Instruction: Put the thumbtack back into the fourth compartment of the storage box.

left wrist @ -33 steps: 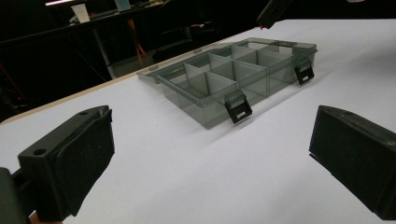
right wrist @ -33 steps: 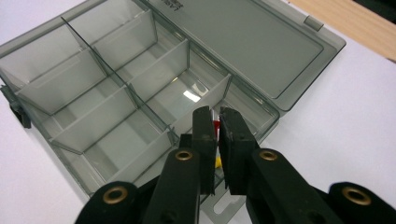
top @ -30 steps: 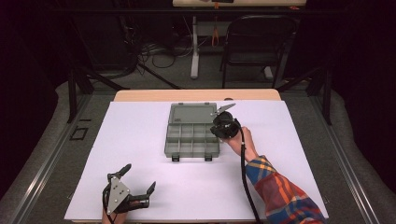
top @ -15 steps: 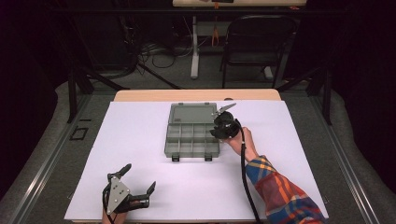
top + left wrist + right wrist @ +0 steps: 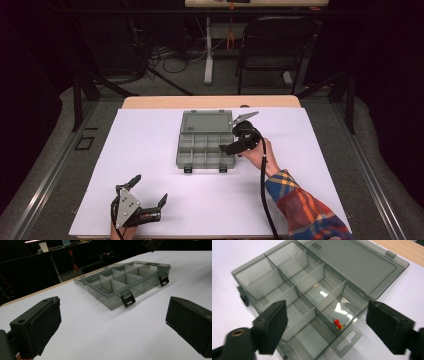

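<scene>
The smoke-grey plastic compartment box (image 5: 206, 146) lies open near the middle of the white table (image 5: 150, 150), its lid (image 5: 207, 121) folded flat toward the far edge and its two black latches (image 5: 127, 299) facing the person. Raised lettering sits on the lid in the right gripper view, too small and blurred to read; no brand or label can be made out elsewhere.

The right gripper (image 5: 231, 148) hangs over the box's right end, held by a hand (image 5: 256, 155) whose plaid sleeve (image 5: 300, 207) comes in from the lower right. Its jaws have just been opening and now stand spread wide, with nothing pinched between them. In the right gripper view, a red push pin (image 5: 338, 323) with a yellowish tip lies on the floor of an end compartment, close against the end wall just beside the box's hang tab (image 5: 348, 340) and apart from both pads. The other compartments look bare.

The left gripper (image 5: 150, 200) rests near the table's front left, well apart from the box, its jaws spread with only bare table between them.
</scene>
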Demonstrator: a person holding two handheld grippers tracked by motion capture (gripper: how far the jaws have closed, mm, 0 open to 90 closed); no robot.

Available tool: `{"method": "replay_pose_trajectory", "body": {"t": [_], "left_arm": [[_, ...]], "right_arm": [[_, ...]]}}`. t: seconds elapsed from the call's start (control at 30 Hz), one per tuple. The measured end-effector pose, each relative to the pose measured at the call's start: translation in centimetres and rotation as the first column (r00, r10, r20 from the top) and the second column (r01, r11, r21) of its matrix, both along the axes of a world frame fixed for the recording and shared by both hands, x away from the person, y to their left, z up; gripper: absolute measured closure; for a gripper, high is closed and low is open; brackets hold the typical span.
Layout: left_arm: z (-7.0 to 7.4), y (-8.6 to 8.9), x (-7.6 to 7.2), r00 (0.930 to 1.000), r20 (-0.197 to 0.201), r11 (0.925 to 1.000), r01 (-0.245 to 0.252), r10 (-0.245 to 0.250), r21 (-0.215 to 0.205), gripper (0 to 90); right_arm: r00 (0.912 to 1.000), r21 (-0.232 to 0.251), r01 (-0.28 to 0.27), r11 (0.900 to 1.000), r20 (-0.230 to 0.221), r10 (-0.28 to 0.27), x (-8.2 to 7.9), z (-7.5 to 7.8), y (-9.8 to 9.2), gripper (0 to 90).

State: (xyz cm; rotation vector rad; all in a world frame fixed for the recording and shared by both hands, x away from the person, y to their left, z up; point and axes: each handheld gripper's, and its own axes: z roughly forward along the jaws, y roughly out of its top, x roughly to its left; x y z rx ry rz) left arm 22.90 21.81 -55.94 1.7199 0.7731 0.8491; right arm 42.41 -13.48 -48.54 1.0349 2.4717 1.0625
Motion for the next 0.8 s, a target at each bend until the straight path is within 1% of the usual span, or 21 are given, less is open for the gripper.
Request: {"method": "replay_pose_trajectory", "body": {"t": [0.07,0.2,0.4,0.5,0.6,0.63,0.7,0.8], "left_arm": [[0.0,0.1,-0.2,1.0000,0.002,1.0000,-0.003,0.003,0.000,0.1],[0.1,0.3,-0.4,0.9999,0.004,1.0000,-0.009,0.009,-0.002,0.1],[0.0,0.1,-0.2,1.0000,0.004,1.0000,-0.003,0.003,0.003,0.1],[0.0,0.1,-0.2,1.0000,0.006,1.0000,0.000,0.000,-0.002,0.1],[0.0,0.1,-0.2,1.0000,0.005,1.0000,0.006,-0.006,0.002,0.1],[0.0,0.2,-0.2,1.0000,0.005,1.0000,0.004,-0.004,0.000,0.1],[0.0,0.2,-0.2,1.0000,0.003,1.0000,0.002,-0.002,-0.003,0.1],[0.0,0.2,-0.3,1.0000,0.006,1.0000,0.001,-0.001,-0.001,0.1]], "right_arm": [[0.9999,0.019,-0.008,1.000,0.008,0.008,-0.4,0.1,-0.2,11.7],[0.9993,0.042,-0.029,0.999,0.023,0.028,-1.5,0.1,-0.4,5.5],[0.9966,0.066,-0.062,0.996,0.058,0.058,-3.7,0.6,-0.8,1.1],[0.9947,0.070,-0.075,0.995,0.075,0.070,-4.9,0.8,-0.9,0.0],[0.9927,0.073,-0.091,0.993,0.086,0.085,-6.0,0.9,-1.0,0.0],[0.9911,0.072,-0.100,0.992,0.095,0.093,-6.4,0.9,-1.0,0.0],[0.9884,0.085,-0.112,0.990,0.112,0.102,-7.2,1.0,-1.2,0.0],[0.9855,0.091,-0.125,0.988,0.127,0.113,-8.2,1.1,-1.4,0.0]]}}
